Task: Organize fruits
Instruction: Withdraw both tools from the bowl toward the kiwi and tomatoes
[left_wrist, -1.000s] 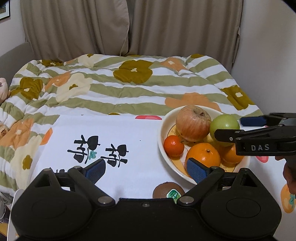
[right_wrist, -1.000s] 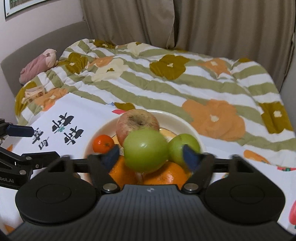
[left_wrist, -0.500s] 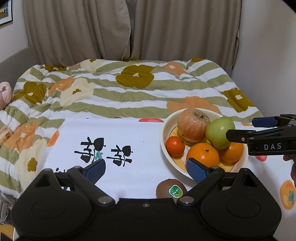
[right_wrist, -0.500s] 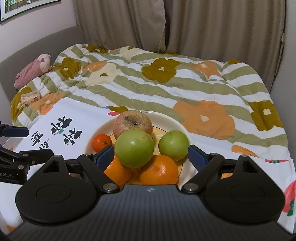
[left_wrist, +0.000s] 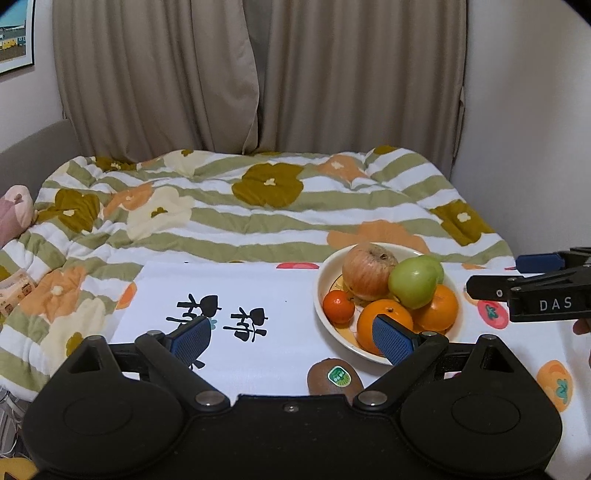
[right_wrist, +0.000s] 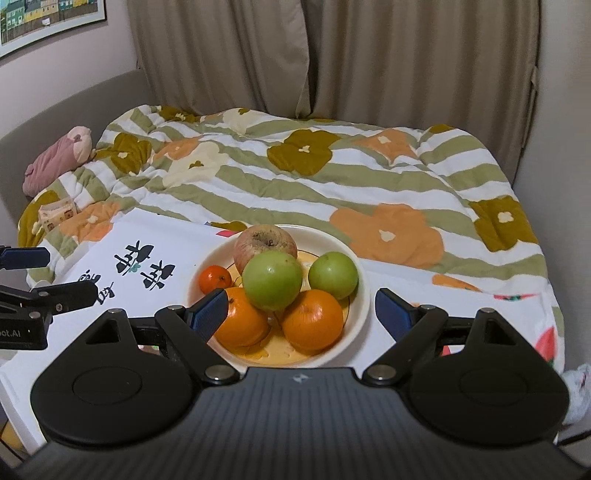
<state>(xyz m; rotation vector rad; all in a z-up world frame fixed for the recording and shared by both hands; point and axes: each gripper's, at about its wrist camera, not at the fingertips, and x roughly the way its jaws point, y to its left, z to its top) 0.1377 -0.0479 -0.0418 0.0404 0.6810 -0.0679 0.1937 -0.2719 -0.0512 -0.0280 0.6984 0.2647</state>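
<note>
A cream bowl on the white table holds a reddish apple, two green apples, two oranges and a small tangerine. A brown kiwi with a green sticker lies on the table just in front of the bowl. My left gripper hangs open above the table, left of the bowl, with the kiwi low between its fingers. My right gripper is open and empty, held back above the bowl's near side.
A white sheet with black characters covers the table's left part. Behind lies a striped floral quilt on a bed, with a pink plush toy at far left. Curtains and a wall stand at the back. A hand shows at the right edge.
My right gripper let go of the green apple, which now rests on top of the pile, and drew back and up. My left gripper also rose and pulled back.
</note>
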